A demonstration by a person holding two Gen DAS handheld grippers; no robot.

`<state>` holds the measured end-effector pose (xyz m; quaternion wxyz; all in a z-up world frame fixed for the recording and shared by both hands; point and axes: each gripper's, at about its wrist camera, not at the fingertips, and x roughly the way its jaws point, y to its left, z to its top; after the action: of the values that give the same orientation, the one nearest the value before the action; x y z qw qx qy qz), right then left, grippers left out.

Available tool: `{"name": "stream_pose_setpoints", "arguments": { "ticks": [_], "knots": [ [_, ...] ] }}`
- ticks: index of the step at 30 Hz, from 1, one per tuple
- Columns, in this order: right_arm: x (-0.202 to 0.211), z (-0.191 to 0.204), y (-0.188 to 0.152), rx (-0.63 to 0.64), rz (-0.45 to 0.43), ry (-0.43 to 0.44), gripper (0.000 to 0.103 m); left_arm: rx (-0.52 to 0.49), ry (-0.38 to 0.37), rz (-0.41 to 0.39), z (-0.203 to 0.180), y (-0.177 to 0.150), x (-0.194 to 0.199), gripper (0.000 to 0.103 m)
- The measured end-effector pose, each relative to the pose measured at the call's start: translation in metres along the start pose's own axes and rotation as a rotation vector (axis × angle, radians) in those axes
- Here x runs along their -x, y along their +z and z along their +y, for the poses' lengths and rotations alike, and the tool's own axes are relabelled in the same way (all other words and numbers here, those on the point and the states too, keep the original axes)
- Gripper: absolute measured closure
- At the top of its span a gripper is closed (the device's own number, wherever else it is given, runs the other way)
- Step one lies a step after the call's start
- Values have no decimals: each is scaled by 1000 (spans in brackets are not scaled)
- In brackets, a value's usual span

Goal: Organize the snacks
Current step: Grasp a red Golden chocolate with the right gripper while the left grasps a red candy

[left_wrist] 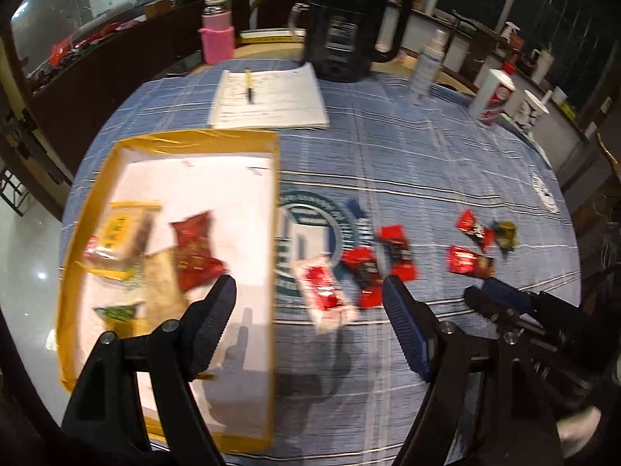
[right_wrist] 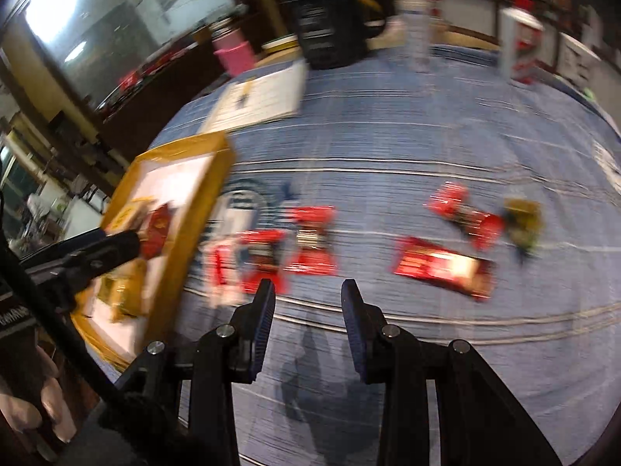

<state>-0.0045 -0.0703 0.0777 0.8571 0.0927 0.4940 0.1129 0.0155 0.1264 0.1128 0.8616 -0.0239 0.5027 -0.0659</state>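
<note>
The left gripper is held wide open and empty, the right gripper narrowly parted, nothing gripped. Some snacks lie in the tray; red packets, somewhat blurred, remain on the cloth. Another pickup seems due, calling for a descent over one packet.

- On your bench the tray sits at the left, with several snack packets inside it.
- Just right of the tray, loose snacks lie in a cluster; three more lie farther right, well apart.
- Behind the tray you have a notepad with a pen on it.
- Behind the notepad stands a jug, a bottle to its left.
</note>
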Motion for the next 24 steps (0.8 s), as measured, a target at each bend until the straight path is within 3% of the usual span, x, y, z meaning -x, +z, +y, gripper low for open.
{"name": "stream_pose_setpoints", "arguments": {
  "ticks": [5, 10, 17, 24],
  "knots": [
    [21, -83, -9, -90, -9, -98, 68, 26, -38, 23, -24, -5, -7, 25],
    [22, -132, -11, -158, 5, -128, 68, 55, -66, 70, -42, -12, -21, 25],
    [-3, -112, 11, -52, 6, -50, 68, 39, -69, 70, -65, -15, -24, 25],
    [-49, -77, 26, 125, 78, -26, 66, 65, -56, 77, -52, -21, -27, 25]
  ]
}}
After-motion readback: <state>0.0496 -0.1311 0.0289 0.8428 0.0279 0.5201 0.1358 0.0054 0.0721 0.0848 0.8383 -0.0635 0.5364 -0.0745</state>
